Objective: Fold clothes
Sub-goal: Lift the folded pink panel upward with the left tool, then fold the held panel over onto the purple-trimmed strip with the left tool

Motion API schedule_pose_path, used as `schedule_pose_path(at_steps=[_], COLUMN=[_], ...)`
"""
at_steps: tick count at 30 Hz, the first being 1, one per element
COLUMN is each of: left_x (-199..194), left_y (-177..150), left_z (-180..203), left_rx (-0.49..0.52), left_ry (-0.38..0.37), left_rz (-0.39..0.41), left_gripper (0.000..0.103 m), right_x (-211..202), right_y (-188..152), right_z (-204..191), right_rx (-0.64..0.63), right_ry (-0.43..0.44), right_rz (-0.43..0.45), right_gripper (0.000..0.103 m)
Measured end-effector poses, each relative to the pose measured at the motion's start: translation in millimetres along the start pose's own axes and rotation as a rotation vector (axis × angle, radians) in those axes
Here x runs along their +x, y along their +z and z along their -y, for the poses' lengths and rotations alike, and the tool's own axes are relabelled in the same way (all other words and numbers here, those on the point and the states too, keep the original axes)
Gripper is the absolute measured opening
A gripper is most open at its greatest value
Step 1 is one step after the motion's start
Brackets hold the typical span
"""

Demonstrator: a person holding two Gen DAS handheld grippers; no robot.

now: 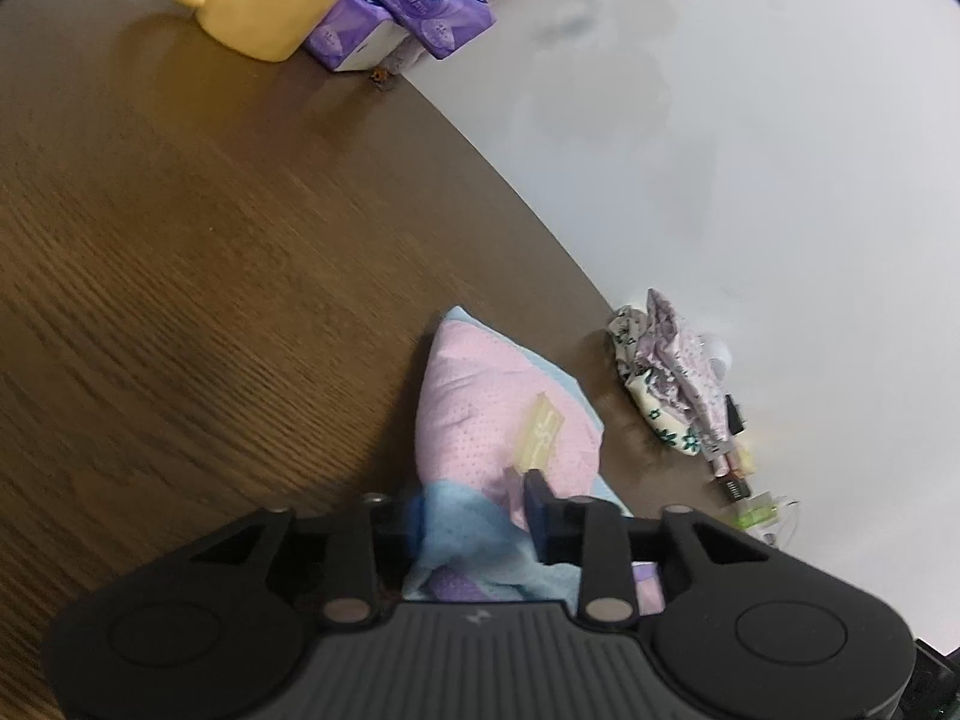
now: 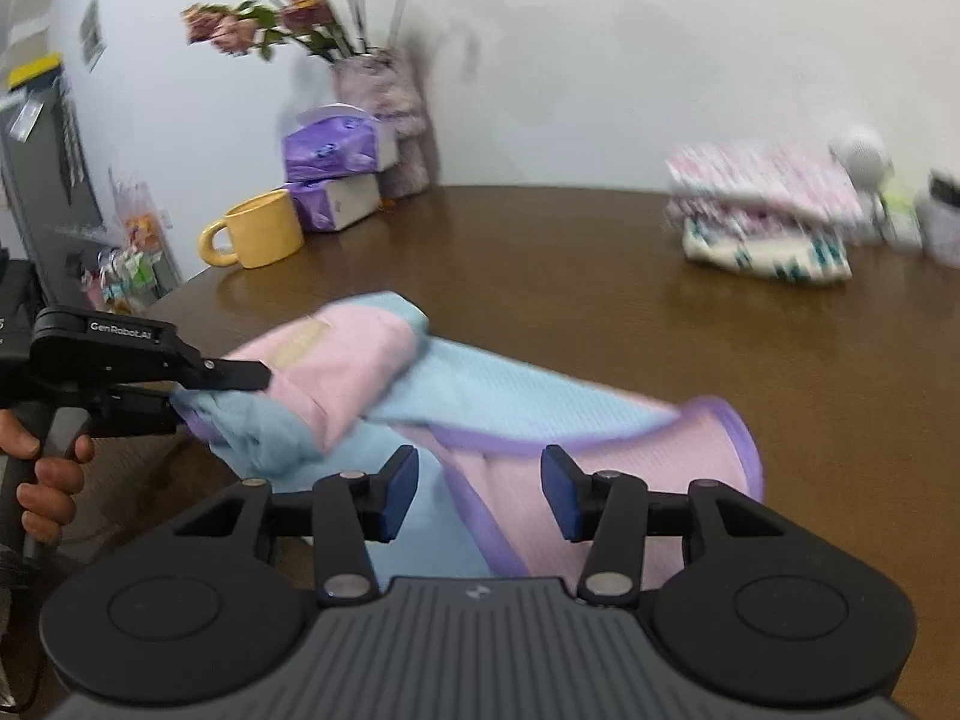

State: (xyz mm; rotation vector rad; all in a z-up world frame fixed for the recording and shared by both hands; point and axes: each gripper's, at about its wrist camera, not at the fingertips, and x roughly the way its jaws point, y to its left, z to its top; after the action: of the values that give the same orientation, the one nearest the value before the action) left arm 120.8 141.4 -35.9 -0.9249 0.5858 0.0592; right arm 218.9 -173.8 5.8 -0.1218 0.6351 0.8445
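Left gripper (image 2: 222, 390) has its jaws loosely around a bunched end of the pink-and-blue garment (image 2: 480, 402), likely letting go after laying the fold. Right gripper (image 2: 480, 495) hovers spread over it. Garment lies near the mug (image 2: 264, 231), which stands clear.

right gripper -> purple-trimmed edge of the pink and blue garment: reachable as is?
Probably yes. The right gripper is open just above the pink and blue garment, with the purple-trimmed edge slightly ahead and nothing between. The left gripper has the garment's far end between its fingers, off to the side.
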Motion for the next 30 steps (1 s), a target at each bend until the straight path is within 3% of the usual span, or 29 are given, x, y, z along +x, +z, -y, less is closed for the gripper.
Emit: schedule_pose_path(at_steps=[2,7,9,14,19,30], left_x=[-5,-8,-7,-6,-8,-9], left_y=[0,-4,-5,-4,-2,-1], left_z=[-1,5,6,2,-3,-5], left_rx=[0.002,0.089,0.096,0.076,0.057,0.067], left_ry=[-0.010,0.002,0.004,-0.015,-0.028,-0.025], left_rz=[-0.005,-0.014,-0.021,-0.036,-0.038,-0.023], left_gripper=[0.044,0.039,0.035,0.035,0.034,0.032], right_x=[10,36,46,73,96,49], right_y=[9,27,34,49,46,26], right_z=[-9,-27,-33,-45,-46,-68], right_rx=[-0.003,0.013,0.013,0.013,0.024,0.064], right_ry=[0.017,0.060,0.065,0.052,0.021,0.088], right_rz=[0.002,0.011,0.016,0.027,-0.057,-0.053], right_gripper=[0.033,0.024,0.024,0.021,0.019,0.019])
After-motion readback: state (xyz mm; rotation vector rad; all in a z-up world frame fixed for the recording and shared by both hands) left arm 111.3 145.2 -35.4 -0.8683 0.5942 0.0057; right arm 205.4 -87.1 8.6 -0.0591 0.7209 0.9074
